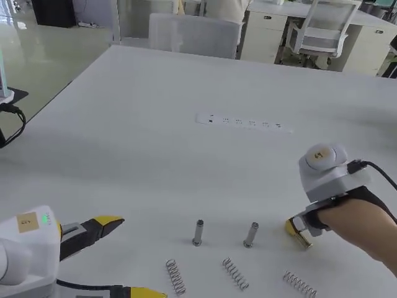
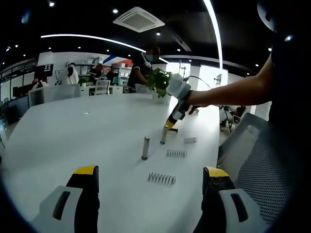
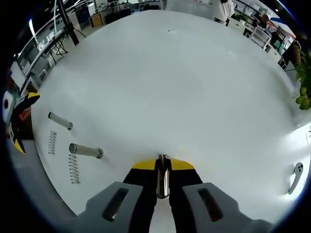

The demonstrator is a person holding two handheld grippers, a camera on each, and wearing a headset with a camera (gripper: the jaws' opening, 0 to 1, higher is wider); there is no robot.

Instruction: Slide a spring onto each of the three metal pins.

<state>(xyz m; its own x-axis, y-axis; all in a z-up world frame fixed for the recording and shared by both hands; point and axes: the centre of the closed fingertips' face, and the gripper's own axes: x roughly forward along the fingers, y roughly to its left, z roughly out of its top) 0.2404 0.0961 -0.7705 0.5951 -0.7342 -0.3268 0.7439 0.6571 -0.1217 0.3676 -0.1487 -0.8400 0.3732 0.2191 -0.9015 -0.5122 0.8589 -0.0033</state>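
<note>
Pin (image 3: 163, 177) sits clamped lengthwise in right gripper (image 3: 163, 166); left gripper (image 2: 150, 171) gapes wide, empty, nearest spring (image 2: 162, 178) lying crosswise just ahead.

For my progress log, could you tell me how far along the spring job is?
Nothing is done: three coiled wire springs lie loose beside two bare upright silver metal pins. In hand: the right gripper clamps the third pin; the left gripper is open. Left: all three springs.

no writing is showing clearly enough to read. a tan sticker (image 1: 27, 221) on the left gripper (image 1: 132, 256) and a second sticker (image 1: 319, 155) on the right gripper (image 1: 299, 234) are carrying illegible marks.
</note>
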